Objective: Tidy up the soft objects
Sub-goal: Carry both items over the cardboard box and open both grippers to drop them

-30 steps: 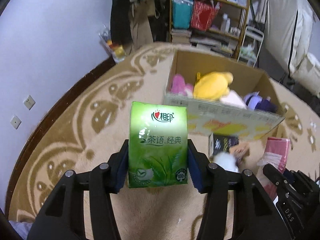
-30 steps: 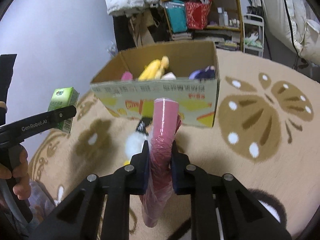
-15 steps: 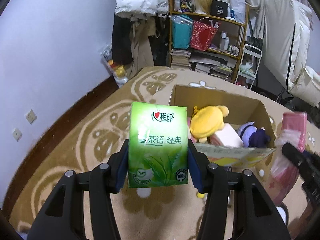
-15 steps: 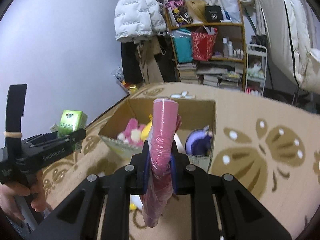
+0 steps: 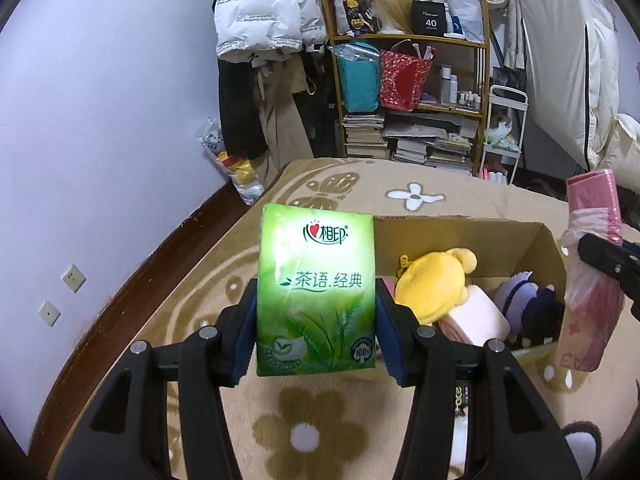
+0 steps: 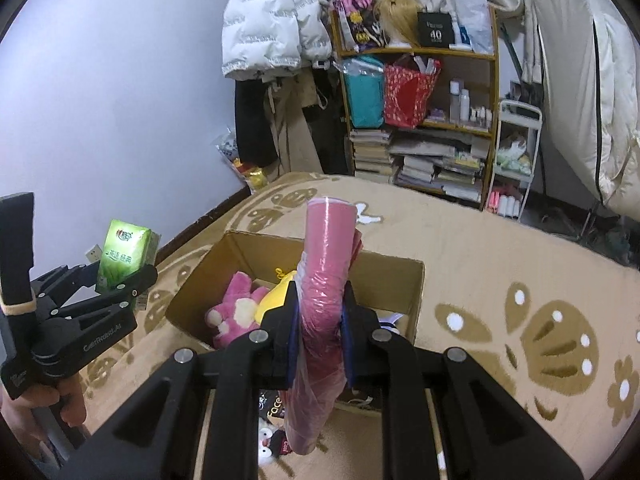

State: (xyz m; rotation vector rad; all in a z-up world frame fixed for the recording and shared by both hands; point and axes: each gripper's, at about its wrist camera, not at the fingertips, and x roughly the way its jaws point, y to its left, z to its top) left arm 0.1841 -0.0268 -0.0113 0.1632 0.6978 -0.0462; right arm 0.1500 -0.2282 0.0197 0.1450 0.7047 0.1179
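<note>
I am holding the left gripper (image 5: 316,320) clamped across the width of the green tissue pack (image 5: 316,296), blue pads pressing its two narrow sides so the printed face is pointing back at the camera and the soft pack is standing upright without folding. The pack is hanging in the air on the near-left side of the cardboard box (image 5: 460,236), not yet over its opening.

I am gripping the pink wrapped pack (image 6: 322,312) with the right gripper (image 6: 320,332), jaws closed on its narrow midsection; the plastic wrap is creasing at the pinch and the lower end is drooping below the fingers. Its upper end is rising above the box's near edge; judging from the left wrist view, it is hanging at the box's right end rather than inside.

Inside the box: a yellow plush (image 5: 432,284), a pale pink block (image 5: 476,320) beside it, a purple doll (image 5: 528,304) toward the box's right end, and a pink plush (image 6: 232,312) toward its left end. A few small items are lying on the rug (image 6: 500,264) against the box's near wall; I cannot tell what they are.

Pose: both grippers are raised above box height, tilting down and forward, my left hand (image 6: 40,400) wrapping the left handle. My reading: both packs are being carried for dropping in, so the next need is centring over free space beside the plush
</note>
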